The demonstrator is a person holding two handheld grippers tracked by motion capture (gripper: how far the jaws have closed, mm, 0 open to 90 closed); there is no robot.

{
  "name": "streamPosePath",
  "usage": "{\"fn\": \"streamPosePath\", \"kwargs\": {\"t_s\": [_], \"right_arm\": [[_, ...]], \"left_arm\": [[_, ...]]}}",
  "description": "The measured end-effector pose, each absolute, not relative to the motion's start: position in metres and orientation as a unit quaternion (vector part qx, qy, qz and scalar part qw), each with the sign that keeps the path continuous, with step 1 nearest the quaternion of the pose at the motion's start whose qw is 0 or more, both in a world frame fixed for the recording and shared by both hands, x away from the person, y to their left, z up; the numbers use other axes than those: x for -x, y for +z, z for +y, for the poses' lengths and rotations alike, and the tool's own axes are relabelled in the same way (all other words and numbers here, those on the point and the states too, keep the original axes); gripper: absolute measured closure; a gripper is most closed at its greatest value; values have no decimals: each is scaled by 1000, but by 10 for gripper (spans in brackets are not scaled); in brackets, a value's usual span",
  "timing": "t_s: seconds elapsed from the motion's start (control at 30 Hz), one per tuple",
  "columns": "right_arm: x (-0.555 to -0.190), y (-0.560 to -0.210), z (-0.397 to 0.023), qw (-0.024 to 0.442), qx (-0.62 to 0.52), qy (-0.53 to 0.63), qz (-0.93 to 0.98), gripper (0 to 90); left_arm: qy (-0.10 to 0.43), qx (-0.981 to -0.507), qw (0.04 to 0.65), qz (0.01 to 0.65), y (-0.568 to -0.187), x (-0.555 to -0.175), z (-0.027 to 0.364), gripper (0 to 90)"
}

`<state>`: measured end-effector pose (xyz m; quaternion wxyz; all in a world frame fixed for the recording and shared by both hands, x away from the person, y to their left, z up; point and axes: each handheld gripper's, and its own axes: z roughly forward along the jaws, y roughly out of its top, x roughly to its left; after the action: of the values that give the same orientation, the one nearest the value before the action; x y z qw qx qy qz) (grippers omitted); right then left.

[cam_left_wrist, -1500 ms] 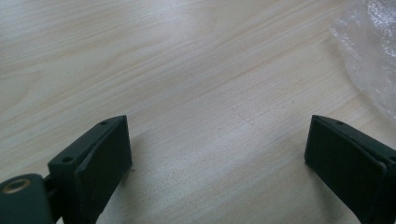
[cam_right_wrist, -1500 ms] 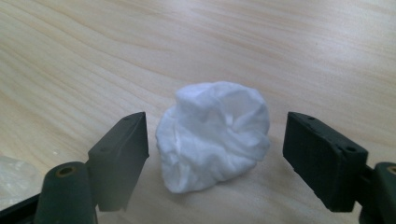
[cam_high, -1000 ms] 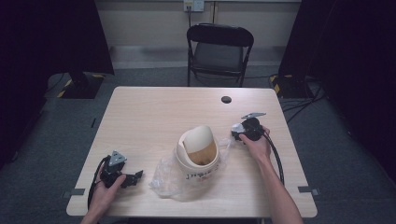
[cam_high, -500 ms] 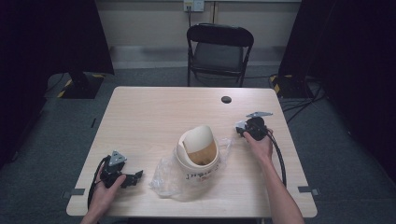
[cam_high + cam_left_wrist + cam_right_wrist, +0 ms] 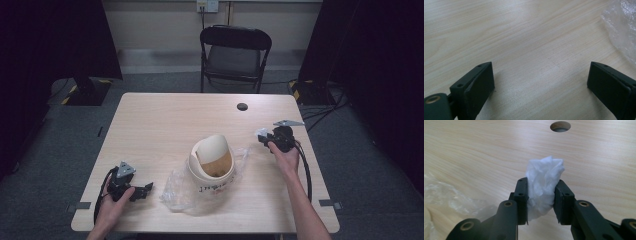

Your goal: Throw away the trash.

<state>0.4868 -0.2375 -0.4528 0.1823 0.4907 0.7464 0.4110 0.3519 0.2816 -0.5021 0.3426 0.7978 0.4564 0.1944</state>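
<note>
A crumpled white tissue (image 5: 544,177) sits pinched between the pads of my right gripper (image 5: 540,187), whose jaws have just been closing on it. From above, that right gripper (image 5: 264,138) hovers right of a beige swing-lid bin (image 5: 212,157), with the tissue (image 5: 261,133) at its tip. The bin stands in a clear plastic bag (image 5: 177,187) at mid-table. Near the front left edge my left gripper (image 5: 145,189) rests on the table. Its jaws stand wide apart over bare wood (image 5: 540,75), with the bag's edge (image 5: 621,22) at the far right.
A round cable hole (image 5: 242,106) lies in the light wooden table (image 5: 165,125) behind the right hand, and is seen again ahead of the tissue (image 5: 560,126). A black folding chair (image 5: 235,50) stands beyond the far edge. Bag film (image 5: 446,195) spreads at left.
The right gripper has shifted a little to the right, away from the bin, and lifted with the tissue in it. The left gripper has stayed put.
</note>
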Motion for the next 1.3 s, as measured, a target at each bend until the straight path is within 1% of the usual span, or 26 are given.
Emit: {"fn": "streamPosePath", "kwargs": {"t_s": [0.47, 0.93, 1.3], "right_arm": [[-450, -428, -232, 163, -469, 456, 739, 701], [-413, -407, -215, 155, -432, 480, 748, 704], [-385, -387, -201, 140, -399, 497, 758, 705]], "left_arm": [[194, -798, 343, 456, -502, -352, 282, 66], [194, -798, 343, 456, -502, -352, 282, 66], [194, -798, 343, 456, -502, -352, 282, 66]]}}
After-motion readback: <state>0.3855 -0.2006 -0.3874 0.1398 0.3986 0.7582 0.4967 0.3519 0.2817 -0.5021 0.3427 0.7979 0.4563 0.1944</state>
